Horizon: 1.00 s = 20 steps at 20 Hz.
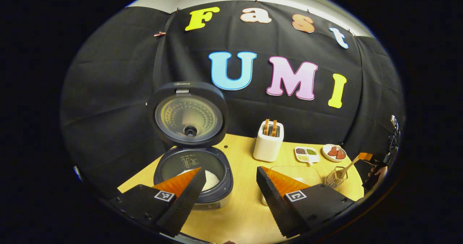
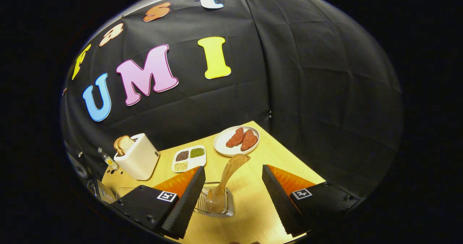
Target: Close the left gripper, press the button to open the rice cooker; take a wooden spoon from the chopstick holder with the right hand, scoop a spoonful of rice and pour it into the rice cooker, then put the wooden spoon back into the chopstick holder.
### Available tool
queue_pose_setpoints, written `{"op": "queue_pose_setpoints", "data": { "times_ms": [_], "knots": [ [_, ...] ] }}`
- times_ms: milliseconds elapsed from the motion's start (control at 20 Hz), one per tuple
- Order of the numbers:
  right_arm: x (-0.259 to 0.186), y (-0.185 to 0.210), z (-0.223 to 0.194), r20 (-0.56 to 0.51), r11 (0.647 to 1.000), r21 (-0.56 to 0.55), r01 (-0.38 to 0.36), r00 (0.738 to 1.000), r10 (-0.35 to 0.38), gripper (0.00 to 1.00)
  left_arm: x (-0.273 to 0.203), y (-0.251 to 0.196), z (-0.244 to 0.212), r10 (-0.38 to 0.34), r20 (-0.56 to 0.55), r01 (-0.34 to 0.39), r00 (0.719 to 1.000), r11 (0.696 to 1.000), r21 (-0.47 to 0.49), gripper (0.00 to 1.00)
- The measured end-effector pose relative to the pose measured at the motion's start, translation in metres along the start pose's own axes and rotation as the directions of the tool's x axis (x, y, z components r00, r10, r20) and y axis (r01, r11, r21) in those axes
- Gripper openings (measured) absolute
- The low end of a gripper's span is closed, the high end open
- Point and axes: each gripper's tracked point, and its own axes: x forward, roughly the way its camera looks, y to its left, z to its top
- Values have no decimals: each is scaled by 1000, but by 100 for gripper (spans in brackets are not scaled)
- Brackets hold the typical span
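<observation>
**A:** While both claws hang over the pale wooden table point(image 1: 246, 215), what can you count?

**B:** One dark round rice cooker point(image 1: 192, 175), its lid point(image 1: 187, 114) standing upright and open, with one patch of white rice point(image 1: 211, 179) in the pot. The left gripper point(image 1: 231, 186) sits just in front of it, jaws spread wide with nothing between them.

**A:** And the spoon?

**B:** One light wooden spoon point(image 2: 226, 180) stands in the one wire-mesh chopstick holder point(image 2: 217, 204), leaning, its handle end up and tilted toward the plate. The right gripper point(image 2: 233, 191) is open around it; the spoon rises in the gap between the two fingers, and neither finger presses on it. From the left gripper view the same holder point(image 1: 335, 177) and spoon point(image 1: 349, 166) sit at the table's far right, with the right gripper point(image 1: 372, 162) and a hand point(image 1: 379, 171) just beyond.

**A:** What else is there?

**B:** One white toaster point(image 2: 139, 159) with two slices of bread point(image 2: 123, 144) poking out. One white divided tray point(image 2: 188, 159) with three compartments of grains: dark, green and pale. One round white plate point(image 2: 220, 144) carrying two reddish pieces of meat point(image 2: 243, 139). One clear container point(image 1: 307, 171) lies between the left gripper's right finger and the holder; I cannot tell its contents.
</observation>
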Motion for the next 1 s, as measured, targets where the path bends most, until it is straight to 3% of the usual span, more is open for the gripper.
{"op": "queue_pose_setpoints", "data": {
  "times_ms": [150,400,500,550,700,800,1000],
  "knots": [
    [27,11,-14,-49,997,68,-36,998,40,99,-5,-5,-18,16,-56,-18,998,999,-37,95],
    [67,15,-40,-133,989,144,-35,990,54,96,-16,-8,-47,65,-123,-71,990,996,-50,95],
    [77,15,-54,-182,982,189,-24,982,59,82,-19,-15,-59,72,-151,-81,986,995,-56,95],
    [79,14,-56,-204,977,215,-17,977,62,57,-20,-19,-62,77,-158,-87,985,995,-56,95],
    [82,27,-44,-179,951,302,-62,977,120,58,-20,-34,-67,67,-176,-82,982,993,-80,95],
    [82,17,-38,-149,960,274,-49,984,92,25,-17,-43,-68,63,-171,-81,983,991,-104,95],
    [81,21,-40,-178,964,258,-66,977,114,18,-9,-57,-68,46,-160,-69,986,987,-143,95]
  ]
}}
